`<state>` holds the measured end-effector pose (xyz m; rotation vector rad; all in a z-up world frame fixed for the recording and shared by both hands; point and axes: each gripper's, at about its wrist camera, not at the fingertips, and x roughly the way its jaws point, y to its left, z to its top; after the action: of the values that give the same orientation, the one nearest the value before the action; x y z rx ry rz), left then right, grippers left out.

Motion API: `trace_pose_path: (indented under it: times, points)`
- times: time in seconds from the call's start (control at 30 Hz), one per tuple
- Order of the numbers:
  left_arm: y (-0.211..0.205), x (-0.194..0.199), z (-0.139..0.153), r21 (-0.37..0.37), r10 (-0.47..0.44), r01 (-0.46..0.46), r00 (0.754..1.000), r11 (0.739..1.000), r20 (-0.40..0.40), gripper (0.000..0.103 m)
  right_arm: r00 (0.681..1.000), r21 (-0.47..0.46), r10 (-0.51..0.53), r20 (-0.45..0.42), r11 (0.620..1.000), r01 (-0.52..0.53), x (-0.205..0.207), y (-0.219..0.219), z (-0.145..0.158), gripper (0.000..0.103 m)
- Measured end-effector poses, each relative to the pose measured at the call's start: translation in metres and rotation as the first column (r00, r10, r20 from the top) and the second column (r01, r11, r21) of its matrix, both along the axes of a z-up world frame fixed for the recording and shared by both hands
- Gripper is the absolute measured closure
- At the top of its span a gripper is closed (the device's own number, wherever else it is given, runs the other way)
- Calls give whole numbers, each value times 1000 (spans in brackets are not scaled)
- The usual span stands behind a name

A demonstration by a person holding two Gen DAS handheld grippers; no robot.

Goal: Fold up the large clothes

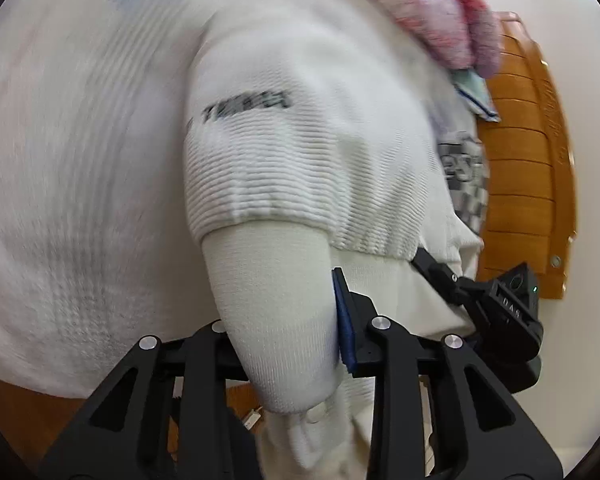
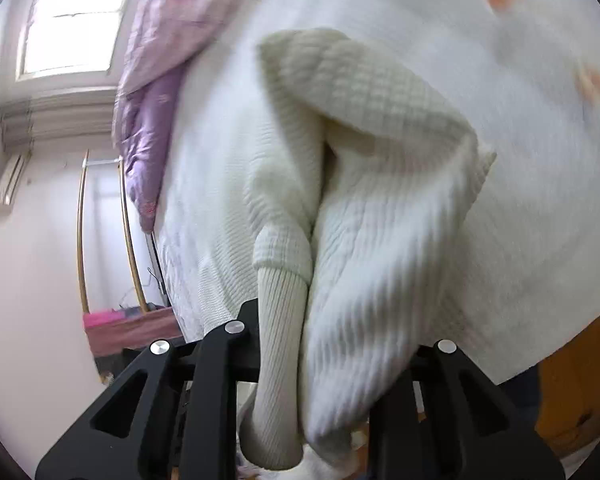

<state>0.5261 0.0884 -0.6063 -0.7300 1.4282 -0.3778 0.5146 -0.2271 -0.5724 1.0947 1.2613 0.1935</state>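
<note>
Clenched on the ribbed cuff of the cream waffle-knit sweater (image 1: 300, 168): left black two-finger gripper (image 1: 284, 320), blue pad of one finger (image 1: 346, 332) pressed against the fabric, cuff hanging down between the black linkages. Gripped likewise in the right wrist view: right black two-finger gripper (image 2: 324, 340), closed around a bunch of the same knit (image 2: 380, 200), with a narrow ribbed cuff (image 2: 278, 340) draped beside the thicker fold. Seen past the left cuff: sleeve panel with blurred dark lettering (image 1: 246, 106), and the right gripper's body poking in from the sweater's edge. Spread beneath and beyond the garment: pale white bedding (image 1: 60, 160). Farther off, heaped at the far side: pink and lilac quilt (image 2: 160, 80). Beyond that, orange wooden slatted headboard (image 1: 520, 180), bright window (image 2: 72, 24) and cream wall (image 2: 32, 260).
</note>
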Motion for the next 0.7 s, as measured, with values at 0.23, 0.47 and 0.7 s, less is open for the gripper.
trace_pose_path:
  times: [0.23, 0.47, 0.7]
  points:
    - [-15, 13, 97, -27, -19, 24, 987, 999, 160, 75, 985, -89, 67, 161, 995, -53, 29, -1, 108, 83]
    - [-80, 30, 155, -24, -88, 98, 962, 995, 257, 75, 973, -98, 47, 227, 995, -25, 18, -68, 151, 83]
    - [-208, 63, 191, -7, -148, 162, 916, 987, 372, 75, 946, -55, -9, 324, 998, 28, 30, -203, 174, 83]
